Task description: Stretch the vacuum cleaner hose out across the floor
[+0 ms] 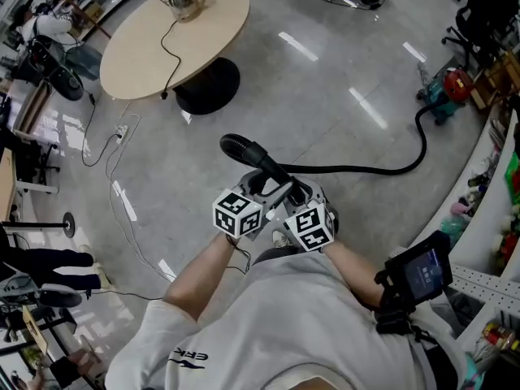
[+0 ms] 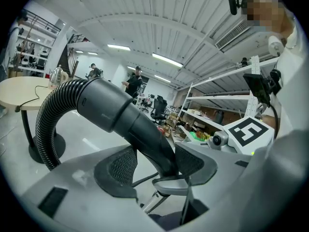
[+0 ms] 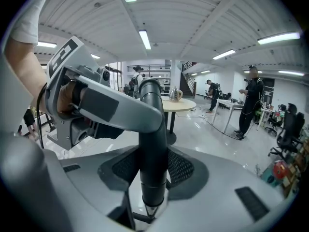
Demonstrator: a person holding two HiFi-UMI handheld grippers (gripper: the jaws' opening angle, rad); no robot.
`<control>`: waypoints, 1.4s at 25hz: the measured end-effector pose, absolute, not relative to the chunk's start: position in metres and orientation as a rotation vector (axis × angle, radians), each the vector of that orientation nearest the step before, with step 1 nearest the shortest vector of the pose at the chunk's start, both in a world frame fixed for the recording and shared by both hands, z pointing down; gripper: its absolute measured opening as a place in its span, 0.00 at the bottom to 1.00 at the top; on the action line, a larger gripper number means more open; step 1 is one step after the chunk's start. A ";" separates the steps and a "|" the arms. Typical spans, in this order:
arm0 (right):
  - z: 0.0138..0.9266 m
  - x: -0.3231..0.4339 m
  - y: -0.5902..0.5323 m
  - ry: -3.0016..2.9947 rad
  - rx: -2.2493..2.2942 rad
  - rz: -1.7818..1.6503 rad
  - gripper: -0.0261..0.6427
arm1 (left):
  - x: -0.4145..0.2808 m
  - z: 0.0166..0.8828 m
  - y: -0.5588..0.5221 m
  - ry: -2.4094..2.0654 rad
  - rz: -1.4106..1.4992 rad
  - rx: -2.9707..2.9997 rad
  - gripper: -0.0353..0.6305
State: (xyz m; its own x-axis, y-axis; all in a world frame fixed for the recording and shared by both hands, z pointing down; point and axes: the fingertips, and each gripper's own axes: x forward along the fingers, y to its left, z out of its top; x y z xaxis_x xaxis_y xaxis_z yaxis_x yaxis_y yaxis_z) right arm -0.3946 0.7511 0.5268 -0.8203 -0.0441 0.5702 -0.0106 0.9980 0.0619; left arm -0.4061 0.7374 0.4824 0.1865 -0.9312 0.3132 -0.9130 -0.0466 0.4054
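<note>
The person stands over the floor point(image 1: 325, 96) with both grippers held close together in front of the body. The left gripper point(image 1: 258, 192) and the right gripper point(image 1: 299, 197) both grip the hose point(image 1: 357, 169) at its stiff, smooth end. That end sticks up and away from the grippers toward the upper left of the head view, and its open mouth point(image 1: 231, 145) is clear of the floor.

In the left gripper view, the jaws are clamped on the smooth tube. The tube runs slantwise between the two ribbed pads point(image 2: 121, 166), and beyond them the corrugated part curves down to the left. In the right gripper view, the jaws are likewise closed on the tube. It stands nearly upright between the pads point(image 3: 181, 168), and the left gripper sits just beside it.

From the grippers, the rest of the hose lies on the floor. It runs right in a long, shallow line, then bends up to the vacuum point(image 1: 447, 88), which stands near the shelving at the right edge.

A round worktop point(image 1: 130, 51) on a dark foot stands well apart at the upper left. It carries a kettle point(image 1: 185, 2), and a cable point(image 1: 166, 51) trails from the kettle over the rim. Thin cords lie on the floor to its left. In the right gripper view, other people stand farther back in the room.
</note>
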 end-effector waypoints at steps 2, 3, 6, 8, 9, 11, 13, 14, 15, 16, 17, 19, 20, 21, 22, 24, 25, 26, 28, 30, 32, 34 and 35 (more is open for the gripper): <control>0.528 -0.387 0.761 -2.535 0.055 -0.057 0.28 | -0.398 0.483 0.747 -1.711 -0.041 1.970 0.40; 0.528 -0.384 0.765 -2.535 0.060 -0.050 0.28 | -0.396 0.483 0.751 -1.708 -0.040 1.976 0.40; 0.524 -0.378 0.776 -2.538 0.066 -0.032 0.28 | -0.389 0.479 0.761 -1.704 -0.044 1.990 0.40; 0.520 -0.371 0.779 -2.540 0.066 -0.023 0.28 | -0.381 0.475 0.764 -1.706 -0.044 1.998 0.40; 0.518 -0.365 0.779 -2.542 0.067 -0.020 0.28 | -0.376 0.473 0.763 -1.708 -0.043 2.001 0.40; 0.514 -0.354 0.777 -2.546 0.072 -0.018 0.28 | -0.364 0.470 0.761 -1.710 -0.037 2.009 0.40; 0.513 -0.344 0.777 -2.548 0.078 -0.018 0.28 | -0.353 0.468 0.761 -1.712 -0.030 2.018 0.40; 0.513 -0.339 0.778 -2.548 0.079 -0.021 0.28 | -0.349 0.468 0.762 -1.711 -0.026 2.022 0.40; 0.513 -0.334 0.778 -2.548 0.081 -0.025 0.28 | -0.344 0.468 0.763 -1.709 -0.023 2.024 0.40; 0.514 -0.329 0.779 -2.548 0.086 -0.027 0.28 | -0.338 0.469 0.764 -1.706 -0.021 2.026 0.40; 0.515 -0.324 0.780 -2.549 0.091 -0.028 0.28 | -0.332 0.470 0.765 -1.703 -0.019 2.028 0.40; 0.517 -0.311 0.780 -2.553 0.107 -0.026 0.28 | -0.320 0.473 0.766 -1.693 -0.013 2.033 0.40; 0.518 -0.304 0.780 -2.554 0.117 -0.022 0.28 | -0.313 0.474 0.765 -1.688 -0.011 2.035 0.40; 0.519 -0.297 0.779 -2.554 0.127 -0.017 0.28 | -0.306 0.475 0.764 -1.682 -0.008 2.035 0.40; 0.520 -0.291 0.778 -2.554 0.137 -0.011 0.28 | -0.300 0.476 0.763 -1.674 -0.004 2.034 0.40; 0.521 -0.280 0.777 -2.553 0.151 0.000 0.28 | -0.289 0.478 0.761 -1.659 0.002 2.033 0.40; 0.522 -0.276 0.779 -2.554 0.155 0.007 0.28 | -0.285 0.479 0.763 -1.652 0.003 2.033 0.40; 0.524 -0.273 0.784 -2.555 0.159 0.014 0.28 | -0.282 0.481 0.768 -1.645 0.002 2.035 0.40; 0.527 -0.270 0.798 -2.558 0.174 0.029 0.28 | -0.279 0.484 0.781 -1.630 -0.001 2.045 0.40; 0.528 -0.270 0.809 -2.559 0.197 0.044 0.28 | -0.279 0.486 0.792 -1.612 0.004 2.061 0.40; 0.528 -0.270 0.808 -2.558 0.217 0.059 0.28 | -0.278 0.486 0.791 -1.592 0.014 2.080 0.40; 0.530 -0.271 0.809 -2.554 0.232 0.071 0.28 | -0.278 0.487 0.791 -1.575 0.020 2.099 0.40; 0.531 -0.273 0.813 -2.552 0.241 0.073 0.28 | -0.280 0.487 0.795 -1.568 0.022 2.109 0.40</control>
